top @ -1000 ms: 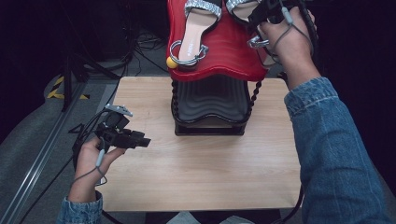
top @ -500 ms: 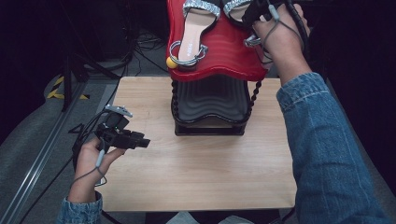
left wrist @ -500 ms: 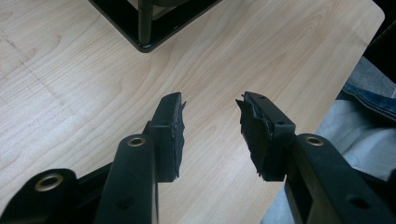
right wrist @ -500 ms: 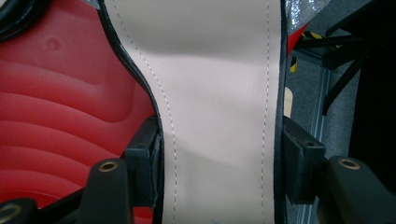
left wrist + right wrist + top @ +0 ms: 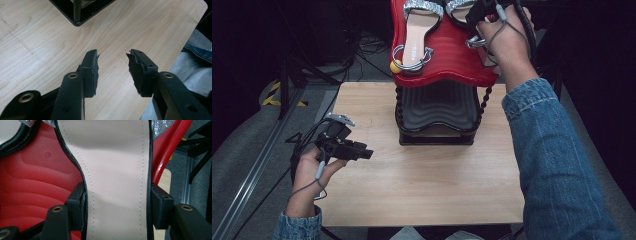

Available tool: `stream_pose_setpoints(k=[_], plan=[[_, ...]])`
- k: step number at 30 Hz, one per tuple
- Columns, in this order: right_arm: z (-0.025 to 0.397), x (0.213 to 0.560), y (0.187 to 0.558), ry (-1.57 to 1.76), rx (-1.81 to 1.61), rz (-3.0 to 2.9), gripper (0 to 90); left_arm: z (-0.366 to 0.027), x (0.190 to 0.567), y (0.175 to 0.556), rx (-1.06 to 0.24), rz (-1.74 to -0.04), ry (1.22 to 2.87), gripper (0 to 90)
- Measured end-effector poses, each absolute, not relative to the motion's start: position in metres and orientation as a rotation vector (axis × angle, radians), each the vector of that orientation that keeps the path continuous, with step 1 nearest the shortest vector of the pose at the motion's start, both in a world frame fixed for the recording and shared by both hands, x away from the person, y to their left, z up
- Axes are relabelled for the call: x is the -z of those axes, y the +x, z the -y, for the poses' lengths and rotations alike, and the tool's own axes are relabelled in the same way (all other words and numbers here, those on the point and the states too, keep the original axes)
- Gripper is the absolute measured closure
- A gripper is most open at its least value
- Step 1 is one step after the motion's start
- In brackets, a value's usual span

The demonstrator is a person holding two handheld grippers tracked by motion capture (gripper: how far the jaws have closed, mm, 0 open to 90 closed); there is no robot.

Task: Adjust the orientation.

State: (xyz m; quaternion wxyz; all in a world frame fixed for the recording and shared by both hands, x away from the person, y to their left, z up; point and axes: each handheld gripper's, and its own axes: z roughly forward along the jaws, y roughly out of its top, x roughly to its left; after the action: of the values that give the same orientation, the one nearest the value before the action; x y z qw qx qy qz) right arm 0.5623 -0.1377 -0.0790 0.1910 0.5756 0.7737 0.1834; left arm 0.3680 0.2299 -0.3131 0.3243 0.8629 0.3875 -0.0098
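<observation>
Two sandals with glittery silver straps lie on the red top shelf (image 5: 447,62) of a shoe rack. The left sandal (image 5: 417,35) lies free, its ankle ring toward me. My right gripper (image 5: 479,12) reaches over the shelf's far right and is shut on the right sandal (image 5: 458,7). In the right gripper view its jaws press both edges of that sandal's beige insole (image 5: 112,157). My left gripper (image 5: 362,151) hovers low over the table's left side, open with nothing between its fingertips (image 5: 91,56).
The rack's black lower shelf (image 5: 437,107) stands on the light wooden table (image 5: 412,190) at the back middle. A yellow knob (image 5: 395,66) sits at the red shelf's left corner. Cables and a metal rail run along the floor (image 5: 257,150) to the left.
My right hand has shifted slightly farther back over the red shelf, taking the right sandal with it. The left gripper has stayed in place, open.
</observation>
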Motion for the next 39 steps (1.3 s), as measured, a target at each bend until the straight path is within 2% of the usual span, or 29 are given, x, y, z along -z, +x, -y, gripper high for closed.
stream_pose_setpoints(k=[13, 28, 36, 39], plan=[[0.128, 0.096, 0.571, 1.627, -0.523, -2.202, 42.2, -0.230, 0.315, 0.368, 0.033, -1.016, 2.261, 59.1], [0.134, 0.104, 0.560, 1.586, -0.577, -2.254, 40.1, -0.225, 0.314, 0.368, 0.039, -1.016, 2.267, 58.9], [0.142, 0.091, 0.546, 1.537, -0.667, -2.248, 27.6, -0.223, 0.316, 0.365, 0.036, -1.023, 2.279, 58.8], [0.147, 0.083, 0.537, 1.489, -0.715, -2.257, 27.5, -0.224, 0.316, 0.364, 0.031, -1.023, 2.285, 58.6]])
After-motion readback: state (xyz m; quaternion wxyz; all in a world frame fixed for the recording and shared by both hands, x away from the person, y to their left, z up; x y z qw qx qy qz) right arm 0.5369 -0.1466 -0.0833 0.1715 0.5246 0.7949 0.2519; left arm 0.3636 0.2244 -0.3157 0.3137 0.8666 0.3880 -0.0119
